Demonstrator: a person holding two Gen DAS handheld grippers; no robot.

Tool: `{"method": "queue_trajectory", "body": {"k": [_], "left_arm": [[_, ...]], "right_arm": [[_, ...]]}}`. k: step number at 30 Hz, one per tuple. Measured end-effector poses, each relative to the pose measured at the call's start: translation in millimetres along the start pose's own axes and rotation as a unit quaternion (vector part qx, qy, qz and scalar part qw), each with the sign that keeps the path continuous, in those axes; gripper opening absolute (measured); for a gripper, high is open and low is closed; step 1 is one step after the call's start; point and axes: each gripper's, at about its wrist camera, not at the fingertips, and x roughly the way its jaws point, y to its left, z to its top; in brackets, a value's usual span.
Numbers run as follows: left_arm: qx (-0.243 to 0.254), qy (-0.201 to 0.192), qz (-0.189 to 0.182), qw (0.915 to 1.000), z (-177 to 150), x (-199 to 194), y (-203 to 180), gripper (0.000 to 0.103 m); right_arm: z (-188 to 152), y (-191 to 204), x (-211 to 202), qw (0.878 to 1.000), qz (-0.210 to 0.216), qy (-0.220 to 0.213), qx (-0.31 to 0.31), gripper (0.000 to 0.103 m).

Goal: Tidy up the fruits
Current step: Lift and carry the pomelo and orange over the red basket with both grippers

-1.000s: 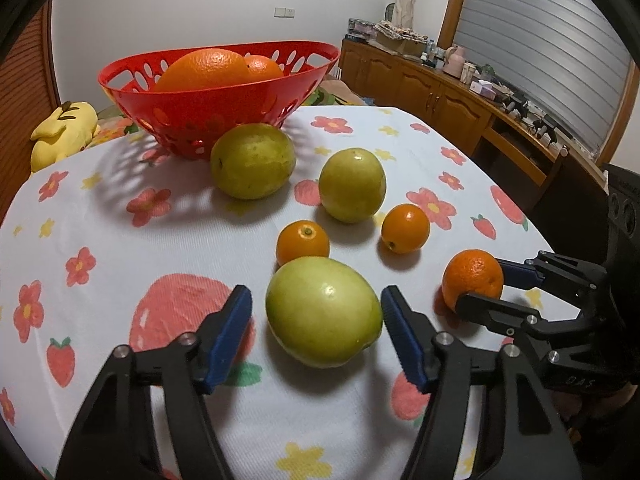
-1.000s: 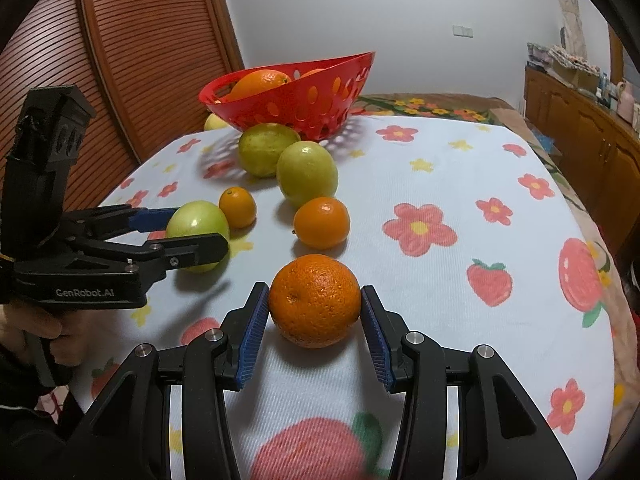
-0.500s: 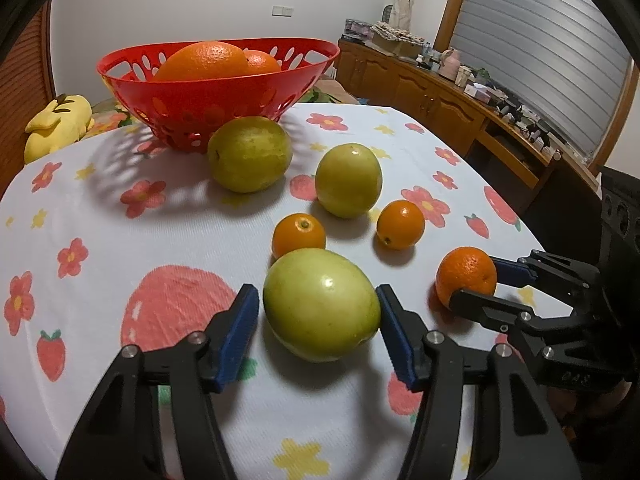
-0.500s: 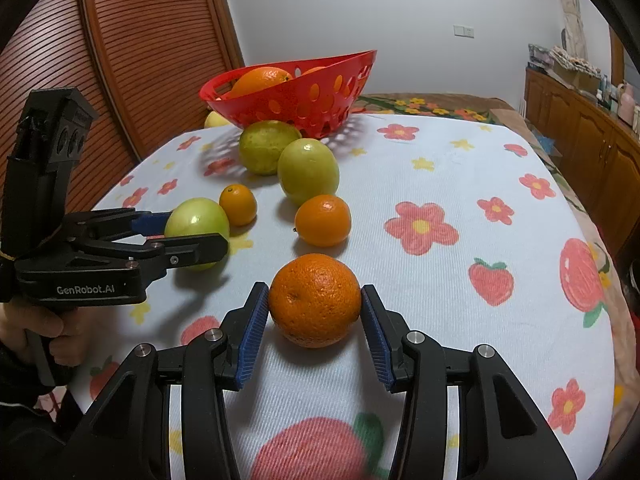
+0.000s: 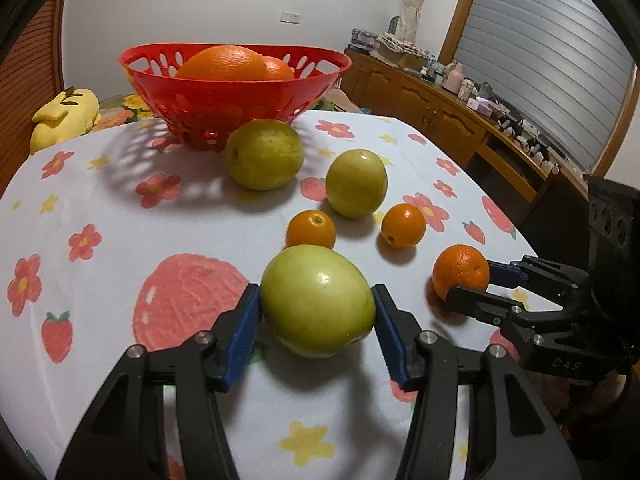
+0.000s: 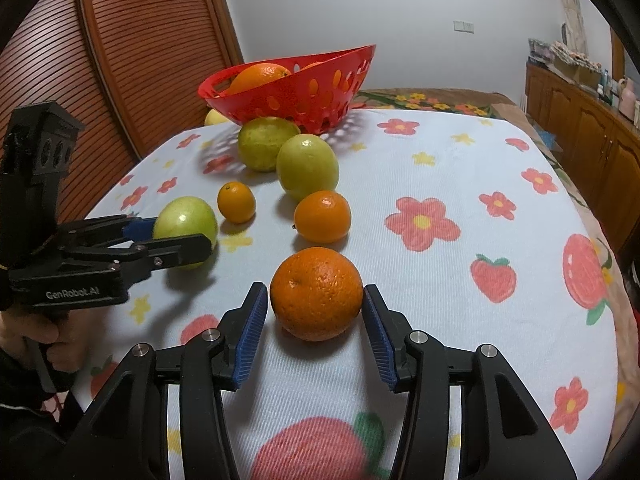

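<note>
My left gripper (image 5: 316, 304) has closed its blue pads against a large green fruit (image 5: 318, 300), which looks slightly raised off the floral tablecloth (image 5: 100, 200). My right gripper (image 6: 315, 310) has its pads touching both sides of an orange (image 6: 316, 294) that rests on the cloth. A red basket (image 5: 224, 92) with oranges (image 5: 224, 64) in it stands at the far end. Loose on the cloth between are two green fruits (image 5: 262, 154) (image 5: 356, 182) and two small oranges (image 5: 310, 229) (image 5: 403, 226).
A yellow plush toy (image 5: 66, 118) lies beyond the table's far left edge. A wooden sideboard (image 5: 460, 120) with clutter runs along the right wall. A slatted wooden door (image 6: 120, 60) stands left of the table. The table edge falls away at the right.
The left gripper has closed from open onto the green fruit and the camera has dropped lower and nearer. The right gripper has stayed around the orange, its pads a little tighter.
</note>
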Motion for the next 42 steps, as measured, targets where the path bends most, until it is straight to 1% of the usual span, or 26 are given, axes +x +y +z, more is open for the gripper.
{"method": "queue_trajectory", "body": {"k": [2,11,20,33,38,42], "left_arm": [[-0.001,-0.003,0.002,1.0000,0,-3,2,0.054],[-0.007,-0.016,0.004,0.9998,1,-15,7,0.054],[0.000,-0.047,0.014,0.9988,16,-37,10,0.054],[0.005,-0.089,0.025,0.9957,47,-63,16,0.054],[0.007,-0.100,0.031,0.9945,63,-66,24,0.054],[0.006,-0.103,0.039,0.9939,78,-62,36,0.054]], "right_arm": [[0,0,0,1.000,-0.001,0.000,0.000,0.047],[1,2,-2,1.000,-0.001,-0.008,-0.003,0.046],[11,4,-14,1.000,0.009,-0.022,-0.011,0.046],[54,14,-37,0.997,0.011,-0.059,-0.046,0.046],[82,17,-33,0.995,0.010,-0.067,-0.070,0.046],[105,17,-23,0.994,0.011,-0.071,-0.081,0.046]]}}
